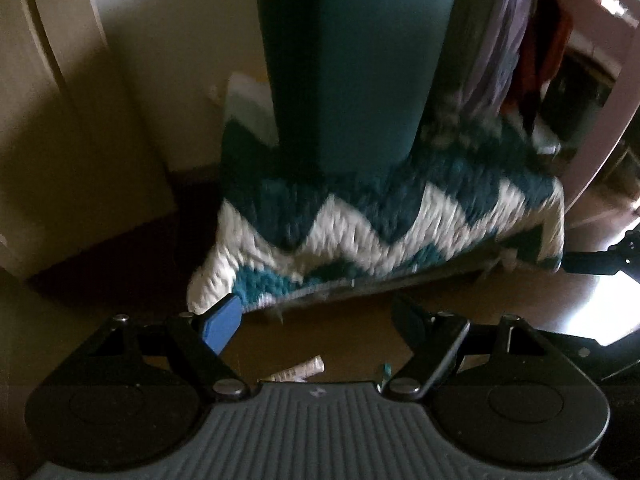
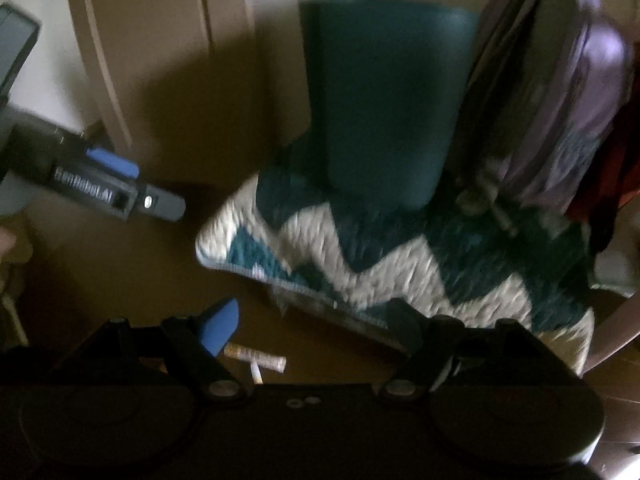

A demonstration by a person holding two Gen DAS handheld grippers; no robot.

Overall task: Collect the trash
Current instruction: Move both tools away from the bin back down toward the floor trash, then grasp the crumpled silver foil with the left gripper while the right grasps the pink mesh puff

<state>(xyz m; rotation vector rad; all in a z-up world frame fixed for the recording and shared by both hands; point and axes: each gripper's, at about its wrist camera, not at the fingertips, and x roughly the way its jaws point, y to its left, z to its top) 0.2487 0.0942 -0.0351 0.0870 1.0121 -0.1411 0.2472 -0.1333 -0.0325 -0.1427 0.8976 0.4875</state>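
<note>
Dim room, brown floor (image 1: 340, 336), cream walls. Shaggy knit rug (image 1: 400, 224) w/ teal-and-white zigzag, one tall smooth teal bin (image 1: 352, 72) standing on it, purple padded bag (image 2: 560, 100) beside bin. Trash on bare floor just off rug edge: one pale crumpled tube-like wrapper (image 2: 256, 358), plus a small white stick (image 2: 256, 374) touching it; blurry. Left gripper (image 1: 320, 322) jaws wide apart, empty. Right gripper (image 2: 316, 326) likewise spread, nothing btwn. Left tool's side reads roughly "GenRobot.AI".
</note>
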